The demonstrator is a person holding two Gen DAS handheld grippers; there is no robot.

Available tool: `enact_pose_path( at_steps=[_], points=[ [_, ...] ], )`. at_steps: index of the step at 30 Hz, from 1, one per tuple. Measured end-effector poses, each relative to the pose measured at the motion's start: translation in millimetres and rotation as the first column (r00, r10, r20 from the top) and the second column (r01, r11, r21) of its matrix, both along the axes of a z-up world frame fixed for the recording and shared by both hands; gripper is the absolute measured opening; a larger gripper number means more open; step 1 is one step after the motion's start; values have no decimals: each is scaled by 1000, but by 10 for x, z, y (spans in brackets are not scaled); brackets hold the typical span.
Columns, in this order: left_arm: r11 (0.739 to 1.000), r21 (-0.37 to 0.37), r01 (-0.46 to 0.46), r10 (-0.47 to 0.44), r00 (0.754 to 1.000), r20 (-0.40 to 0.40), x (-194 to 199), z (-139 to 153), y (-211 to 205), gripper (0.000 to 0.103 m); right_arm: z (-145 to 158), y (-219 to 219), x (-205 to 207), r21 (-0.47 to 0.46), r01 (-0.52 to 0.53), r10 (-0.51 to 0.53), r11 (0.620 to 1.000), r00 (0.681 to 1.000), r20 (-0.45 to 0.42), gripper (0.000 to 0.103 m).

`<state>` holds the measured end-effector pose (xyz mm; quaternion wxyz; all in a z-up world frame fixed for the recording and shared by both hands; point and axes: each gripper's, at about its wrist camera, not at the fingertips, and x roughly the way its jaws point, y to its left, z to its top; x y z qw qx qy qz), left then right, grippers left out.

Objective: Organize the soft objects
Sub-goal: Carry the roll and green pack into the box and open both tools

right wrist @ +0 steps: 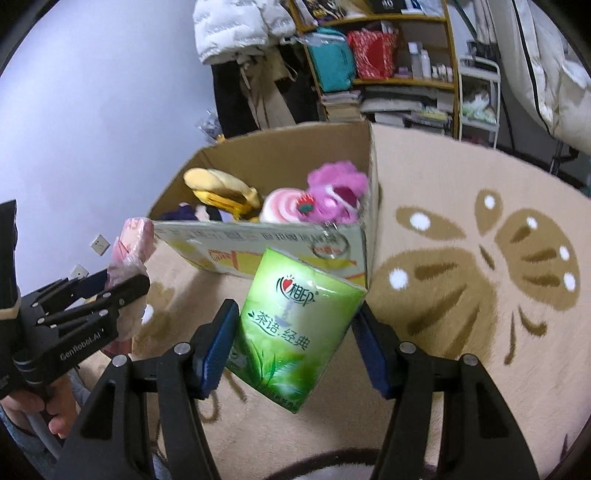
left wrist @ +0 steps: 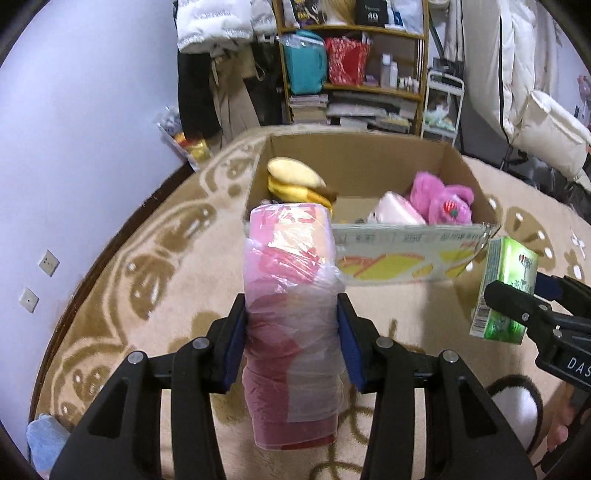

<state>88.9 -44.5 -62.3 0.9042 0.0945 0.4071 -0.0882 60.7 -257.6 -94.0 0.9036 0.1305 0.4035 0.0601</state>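
Note:
My left gripper is shut on a pink tissue pack wrapped in clear plastic, held above the rug just before the cardboard box. My right gripper is shut on a green tissue pack, also held above the rug near the box's front wall. The green pack shows at the right of the left wrist view; the pink pack shows at the left of the right wrist view. In the box lie a yellow banana plush, a pink plush and a pale pink roll.
A beige rug with brown patterns covers the floor. Behind the box stand a cluttered wooden shelf, hanging coats and a white cart. A light blue cloth lies at the rug's left edge. A black-and-white furry item lies near me.

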Motion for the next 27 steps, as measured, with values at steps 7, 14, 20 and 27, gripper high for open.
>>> enact_pose_path(
  at_steps=[7, 14, 20, 27],
  points=[
    [1000, 10, 9, -10, 996, 84, -88, 273, -53, 44, 178, 29, 49, 3, -11, 11, 1000, 999, 46, 66],
    [999, 38, 18, -24, 988, 153, 11, 430, -114, 44, 340, -17, 184, -16, -7, 8, 1000, 996, 87, 66],
    [1000, 21, 18, -22, 984, 176, 263, 501, -150, 44, 455, -79, 394, -42, 10, -5, 999, 993, 115, 66],
    [1000, 17, 20, -23, 977, 210, 548, 509, -231, 44, 546, -137, 695, -91, 22, -9, 996, 990, 142, 66]
  ],
)
